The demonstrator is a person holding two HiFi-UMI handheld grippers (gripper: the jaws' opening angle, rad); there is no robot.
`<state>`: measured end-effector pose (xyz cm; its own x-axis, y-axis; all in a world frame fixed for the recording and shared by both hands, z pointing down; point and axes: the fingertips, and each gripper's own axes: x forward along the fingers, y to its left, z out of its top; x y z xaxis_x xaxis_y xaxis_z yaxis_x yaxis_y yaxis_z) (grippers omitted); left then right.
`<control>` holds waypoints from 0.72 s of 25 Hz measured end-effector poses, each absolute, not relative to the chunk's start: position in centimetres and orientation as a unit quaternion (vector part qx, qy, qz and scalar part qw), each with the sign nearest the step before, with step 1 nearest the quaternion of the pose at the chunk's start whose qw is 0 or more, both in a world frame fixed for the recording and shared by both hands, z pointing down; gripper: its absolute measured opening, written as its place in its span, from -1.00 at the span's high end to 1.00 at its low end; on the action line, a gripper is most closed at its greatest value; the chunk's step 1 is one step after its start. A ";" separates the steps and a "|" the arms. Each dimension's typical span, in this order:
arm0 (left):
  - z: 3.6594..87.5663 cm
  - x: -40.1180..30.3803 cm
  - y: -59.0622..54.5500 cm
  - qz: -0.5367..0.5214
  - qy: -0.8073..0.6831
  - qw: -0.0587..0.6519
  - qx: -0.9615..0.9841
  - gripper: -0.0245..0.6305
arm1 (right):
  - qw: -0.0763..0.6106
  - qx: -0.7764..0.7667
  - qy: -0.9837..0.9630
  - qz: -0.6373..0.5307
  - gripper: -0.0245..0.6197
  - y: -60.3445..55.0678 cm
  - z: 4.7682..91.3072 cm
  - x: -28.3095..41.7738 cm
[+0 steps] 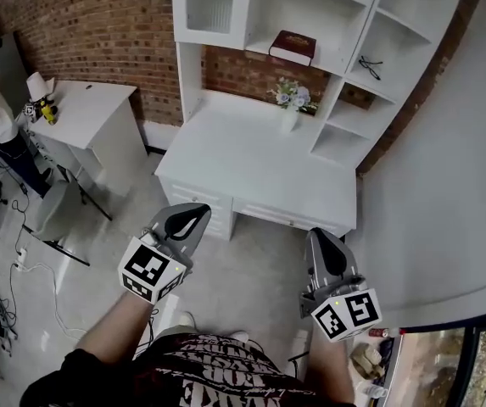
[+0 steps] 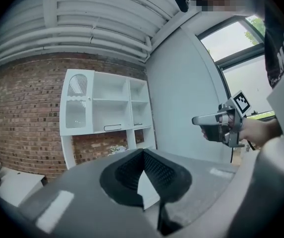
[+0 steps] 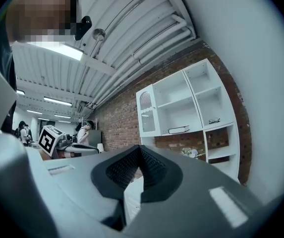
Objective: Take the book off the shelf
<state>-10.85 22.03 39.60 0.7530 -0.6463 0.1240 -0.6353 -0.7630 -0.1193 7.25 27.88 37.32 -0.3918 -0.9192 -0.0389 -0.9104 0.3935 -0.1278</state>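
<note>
The left gripper (image 1: 193,215) and the right gripper (image 1: 321,237) are both closed and hold nothing. The book (image 1: 293,47) lies on the shelf (image 1: 332,64), well ahead of them and higher.

My left tongs (image 1: 193,219) and right tongs (image 1: 324,242) are grey with black ribbed pads (image 2: 157,171); each bears a black-and-white marker cube (image 1: 151,271). My shirt (image 1: 209,376) is black with white print.

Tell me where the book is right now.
In the head view the book lies flat in the wide middle compartment of the white shelf unit, directly above the flower vase and left of the glasses.
</note>
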 end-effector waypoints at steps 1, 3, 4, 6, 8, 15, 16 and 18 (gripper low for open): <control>39.5 -11.3 22.0 -0.077 0.339 0.035 -0.937 0.92 | 0.050 -0.551 0.832 -0.044 0.85 27.8 37.3 6.7; 39.2 -12.5 21.8 -0.074 0.340 0.041 -0.937 0.93 | 0.045 -0.554 0.830 -0.042 0.85 27.6 37.1 5.3; 38.9 -13.3 21.6 -0.074 0.343 0.047 -0.935 0.93 | 0.042 -0.555 0.830 -0.039 0.85 27.5 36.9 4.4; 38.3 -14.9 21.1 -0.075 0.350 0.069 -0.931 0.93 | 0.036 -0.554 0.831 -0.035 0.85 27.3 36.4 2.5; 37.5 -16.4 20.6 -0.067 0.348 0.086 -0.931 0.93 | 0.028 -0.552 0.833 -0.030 0.85 27.0 36.0 0.6; 37.6 -20.4 19.0 -0.031 0.313 0.074 -0.946 0.93 | -0.015 -0.571 0.821 0.009 0.85 26.2 35.5 -5.4; 37.6 -20.8 18.7 -0.028 0.307 0.074 -0.948 0.93 | -0.014 -0.576 0.817 0.008 0.85 26.2 35.4 -6.0; 37.5 -21.3 18.4 -0.023 0.297 0.070 -0.952 0.92 | -0.015 -0.587 0.810 0.001 0.85 26.3 35.4 -6.6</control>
